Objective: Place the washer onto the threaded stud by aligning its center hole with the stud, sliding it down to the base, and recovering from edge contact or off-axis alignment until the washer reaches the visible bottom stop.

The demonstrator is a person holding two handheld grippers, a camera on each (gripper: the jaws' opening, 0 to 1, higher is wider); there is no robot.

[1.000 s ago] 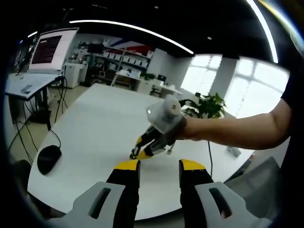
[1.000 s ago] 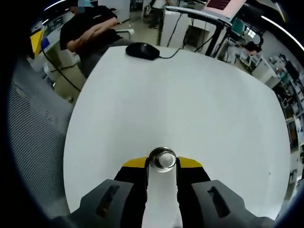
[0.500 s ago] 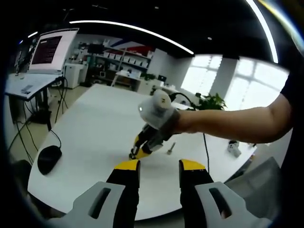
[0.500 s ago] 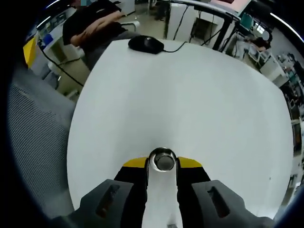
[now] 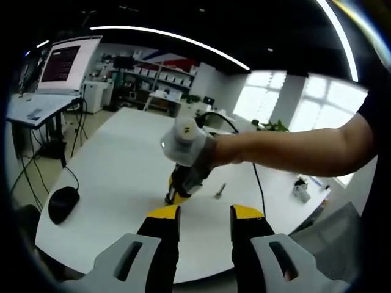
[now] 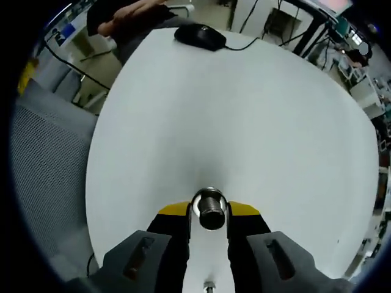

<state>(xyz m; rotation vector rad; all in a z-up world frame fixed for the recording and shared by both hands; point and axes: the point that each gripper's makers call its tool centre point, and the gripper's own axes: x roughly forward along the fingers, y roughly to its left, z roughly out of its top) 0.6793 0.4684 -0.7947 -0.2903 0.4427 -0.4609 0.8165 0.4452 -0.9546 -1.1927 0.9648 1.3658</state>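
Note:
My right gripper (image 6: 211, 213) is shut on a short round metal part (image 6: 211, 209) with ribbed sides and a dark end; I cannot tell whether it is the washer or the stud. In the left gripper view the right gripper (image 5: 175, 195) stands steeply with its yellow tips down on the white table (image 5: 122, 159), held by a person's arm (image 5: 293, 146). A small thin metal piece (image 5: 219, 191) lies on the table just to its right, and it is also seen as a small metal piece (image 6: 209, 284) low between the right jaws. My left gripper (image 5: 204, 213) is open, holding nothing, near the table's front edge.
A black mouse (image 5: 63, 203) with a cable lies at the table's left end, the same mouse (image 6: 200, 35) being far ahead in the right gripper view. A monitor (image 5: 64, 61) stands on a side desk. A small object (image 5: 299, 188) sits at the table's right end. A grey mesh chair (image 6: 43, 177) is beside the table.
The right gripper has swung more upright and shifted a little left, tips staying on the table. The thin metal piece is now uncovered beside it. The left gripper has not moved.

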